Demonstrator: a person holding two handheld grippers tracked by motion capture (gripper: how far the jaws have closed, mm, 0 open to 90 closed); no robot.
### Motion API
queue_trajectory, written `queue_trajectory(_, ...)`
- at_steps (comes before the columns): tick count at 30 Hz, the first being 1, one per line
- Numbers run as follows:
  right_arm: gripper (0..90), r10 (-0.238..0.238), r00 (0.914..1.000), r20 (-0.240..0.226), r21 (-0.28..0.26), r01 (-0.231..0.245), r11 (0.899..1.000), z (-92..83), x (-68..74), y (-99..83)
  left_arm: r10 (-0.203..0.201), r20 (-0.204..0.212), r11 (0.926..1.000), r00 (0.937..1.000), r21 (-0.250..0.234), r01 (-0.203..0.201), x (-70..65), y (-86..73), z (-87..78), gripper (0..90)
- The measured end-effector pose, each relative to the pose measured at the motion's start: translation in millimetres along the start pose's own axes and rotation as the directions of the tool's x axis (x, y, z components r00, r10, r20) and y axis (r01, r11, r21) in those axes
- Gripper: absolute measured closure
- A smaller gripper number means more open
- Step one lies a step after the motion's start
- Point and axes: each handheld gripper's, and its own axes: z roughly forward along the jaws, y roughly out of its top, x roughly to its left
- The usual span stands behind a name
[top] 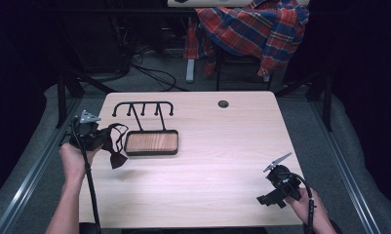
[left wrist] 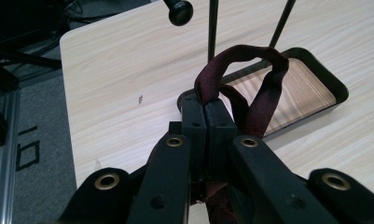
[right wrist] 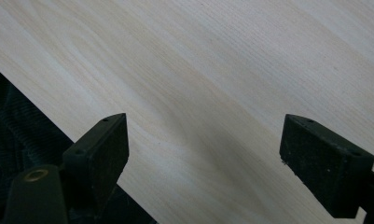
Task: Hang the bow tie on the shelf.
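A dark red bow tie with a looped strap (top: 117,148) hangs at the table's left side, and my left gripper (top: 101,139) is shut on it. In the left gripper view the jaws pinch the strap (left wrist: 243,70), whose loop arches above them. Just right of it stands a black rack with hooks (top: 143,108) on a wooden tray base (top: 151,143). My right gripper (top: 268,199) rests near the table's front right edge, open, with bare table between its fingers (right wrist: 103,154).
The light wooden table (top: 222,146) has a round cable hole (top: 223,104) at the back. A plaid shirt (top: 254,27) drapes over a chair behind the table. Metal frame rails run along both sides.
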Motion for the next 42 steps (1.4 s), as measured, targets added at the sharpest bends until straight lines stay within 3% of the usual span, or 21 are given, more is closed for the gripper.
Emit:
queue_trajectory(16,15.4,0.005,1.0000,-0.003,0.005,-0.005,1.000,0.9,0.0,0.1,0.020,0.002,0.9991,0.9998,-0.038,-0.020,0.6,21.0,-6.6,88.5)
queue_trajectory(28,15.4,-0.004,1.0000,0.002,0.024,0.004,1.000,1.7,0.2,0.8,0.031,-0.001,0.9985,0.9995,-0.046,-0.031,8.2,36.7,-7.3,88.6)
queue_trajectory(34,15.5,-0.001,1.0000,0.006,0.021,0.000,1.000,2.3,1.0,0.7,0.034,-0.009,0.9991,0.9994,-0.027,-0.034,13.5,45.5,-3.2,88.5)
queue_trajectory(42,15.4,-0.006,1.0000,-0.001,0.027,0.006,1.000,3.0,0.5,1.1,0.004,-0.022,1.0000,0.9997,0.007,-0.003,25.0,50.1,7.5,88.5)
